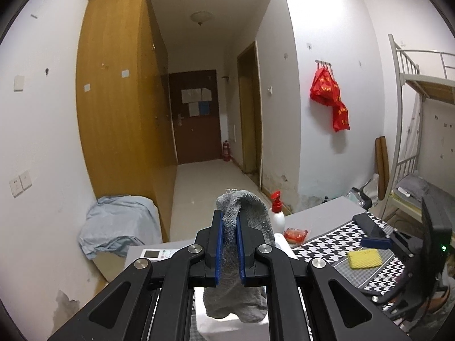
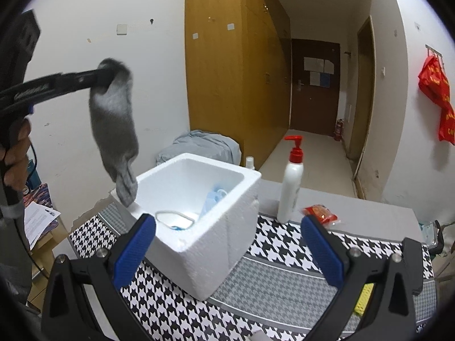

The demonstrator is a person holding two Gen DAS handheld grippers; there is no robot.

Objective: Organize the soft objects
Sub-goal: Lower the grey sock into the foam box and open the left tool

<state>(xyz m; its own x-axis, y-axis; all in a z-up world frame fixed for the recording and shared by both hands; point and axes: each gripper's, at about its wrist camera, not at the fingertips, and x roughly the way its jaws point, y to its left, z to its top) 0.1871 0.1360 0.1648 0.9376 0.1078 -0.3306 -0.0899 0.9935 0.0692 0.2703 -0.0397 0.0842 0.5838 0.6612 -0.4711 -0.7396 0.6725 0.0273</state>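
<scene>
My left gripper [image 1: 229, 216] is shut on a grey sock [image 1: 247, 210], which folds over the fingertips and hangs down below them. In the right wrist view the same grey sock [image 2: 113, 125] dangles from the left gripper [image 2: 106, 75], its toe just above the left rim of a white foam box [image 2: 216, 244]. The box holds a blue face mask [image 2: 213, 199] and a looped cord. My right gripper [image 2: 227, 227] stands open in front of the box with nothing between its blue pads. A yellow sponge [image 1: 364, 259] lies on the houndstooth cloth [image 1: 327, 244].
A white pump bottle [image 2: 290, 187] with a red top and a red snack packet [image 2: 321, 213] sit behind the box. A person's hand [image 2: 15, 153] grips the left tool's handle. Papers [image 2: 39, 218] lie low at left. A bunk bed [image 1: 421, 113] stands at right.
</scene>
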